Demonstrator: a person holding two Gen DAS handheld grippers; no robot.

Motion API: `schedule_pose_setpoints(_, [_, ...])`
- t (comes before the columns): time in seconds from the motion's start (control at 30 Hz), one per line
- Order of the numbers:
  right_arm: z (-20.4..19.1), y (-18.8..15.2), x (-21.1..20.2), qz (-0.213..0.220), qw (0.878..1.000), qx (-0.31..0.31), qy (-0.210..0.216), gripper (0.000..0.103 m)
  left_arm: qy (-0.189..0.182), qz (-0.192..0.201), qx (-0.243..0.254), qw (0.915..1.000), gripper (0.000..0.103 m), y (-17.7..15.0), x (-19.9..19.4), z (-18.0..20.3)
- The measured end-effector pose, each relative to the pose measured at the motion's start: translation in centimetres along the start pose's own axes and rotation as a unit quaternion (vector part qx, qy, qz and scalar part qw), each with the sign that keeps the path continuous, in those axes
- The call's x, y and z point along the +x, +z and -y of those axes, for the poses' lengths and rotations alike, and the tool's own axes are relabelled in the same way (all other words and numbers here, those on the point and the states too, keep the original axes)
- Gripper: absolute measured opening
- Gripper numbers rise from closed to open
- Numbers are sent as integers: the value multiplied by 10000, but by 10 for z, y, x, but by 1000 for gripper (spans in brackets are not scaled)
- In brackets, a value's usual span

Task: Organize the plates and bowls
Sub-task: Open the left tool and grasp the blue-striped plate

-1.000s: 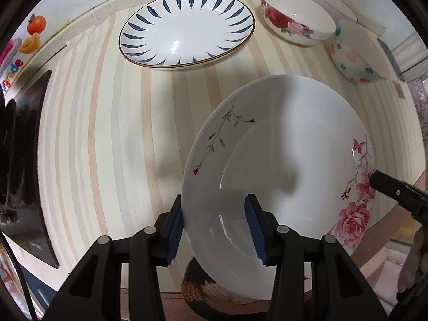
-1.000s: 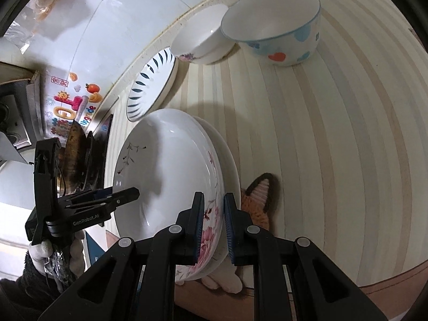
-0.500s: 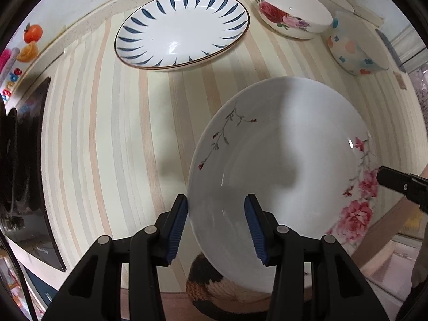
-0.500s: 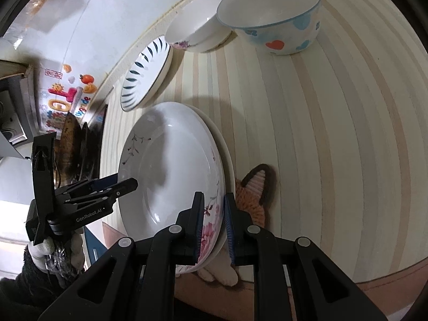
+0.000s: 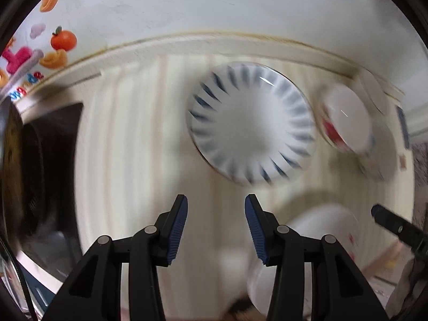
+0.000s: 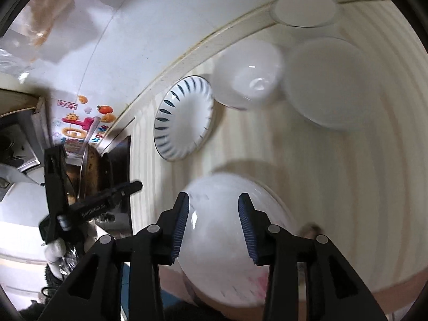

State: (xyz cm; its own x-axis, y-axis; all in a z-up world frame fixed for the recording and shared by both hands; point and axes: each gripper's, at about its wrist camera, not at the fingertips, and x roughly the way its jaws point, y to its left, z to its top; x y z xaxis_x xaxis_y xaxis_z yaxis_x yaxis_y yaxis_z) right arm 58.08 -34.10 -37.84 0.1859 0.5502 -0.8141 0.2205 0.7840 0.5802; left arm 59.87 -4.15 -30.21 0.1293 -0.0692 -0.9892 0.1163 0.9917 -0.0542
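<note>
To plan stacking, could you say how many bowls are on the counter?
3: small bowl beside the blue-striped plate, large bowl right of it, rear bowl by the wall.

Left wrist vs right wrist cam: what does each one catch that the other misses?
Left wrist only: a tip of the right gripper at its right edge, and a rose-patterned bowl's red side.

Right wrist only: the whole left gripper in a hand, a stove area far left, and a plain pale dish by the wall.

Both: the blue-petal plate, the white floral plate near the counter edge, the striped mat, the fruit stickers, and each view's own jaws apart and empty.
</note>
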Motion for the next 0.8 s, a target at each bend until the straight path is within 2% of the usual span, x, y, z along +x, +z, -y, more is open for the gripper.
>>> schedule_pose_setpoints(0.1, [-14,27,36,-28,9998,76,-197,41,146,-90,-37,9998,42,32,20,-21])
schedule_pose_setpoints(0.27, [-20,60,87,-62,9985,274,-468,41,98,-257,-8,9996,42,72,55,-40])
schedule_pose_setpoints(0.53, [-17,86,130,-54,9962,489,-712,40,-153,-445,242,9986,42,99,99,-38])
schedule_pose_setpoints(0.57, [-16,87,132,-51,9961,481,-743,38,-191,-421,281,9985,42,101,102,-37])
schedule_pose_setpoints(0.67, [-19,87,139,-31,9955,401,-854,21,-405,-323,350,9980,26,103,102,-32])
schedule_pose_setpoints(0.73, [-21,88,139,11,9950,322,-947,20,-522,-268,358,9976,25,103,100,-29])
schedule_pose_setpoints(0.8, [-24,87,140,54,9943,226,-1036,19,-376,-162,464,9981,25,99,95,-25])
